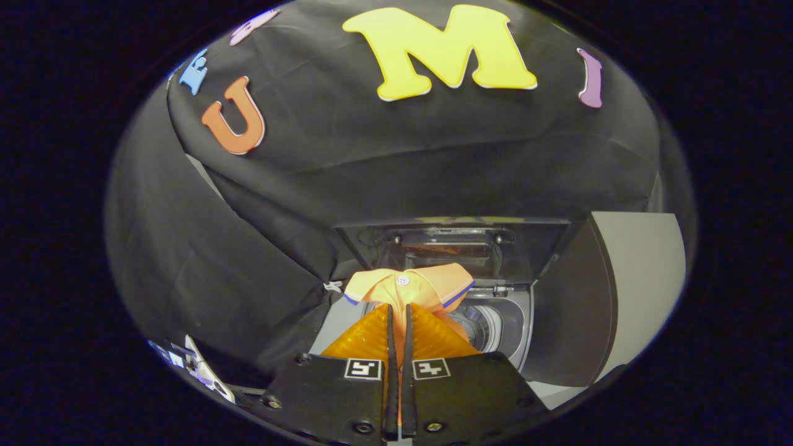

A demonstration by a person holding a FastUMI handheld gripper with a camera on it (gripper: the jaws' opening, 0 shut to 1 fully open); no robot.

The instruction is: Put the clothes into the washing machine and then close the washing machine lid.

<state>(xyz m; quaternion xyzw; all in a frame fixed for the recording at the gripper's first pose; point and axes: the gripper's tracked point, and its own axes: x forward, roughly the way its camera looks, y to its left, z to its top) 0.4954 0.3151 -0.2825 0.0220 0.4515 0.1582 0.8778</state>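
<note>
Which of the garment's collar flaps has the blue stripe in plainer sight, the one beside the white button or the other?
The far flap of the orange shirt pinched in the claw, on the drum side, away from the white button.

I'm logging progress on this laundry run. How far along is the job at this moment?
Done: the orange shirt is picked up, pinched between the gripper's closed fingers. In hand: it hangs above the washing machine's open drum, whose lid stands raised behind it. Left: lower the shirt into the drum, release it, then close the lid.
</note>
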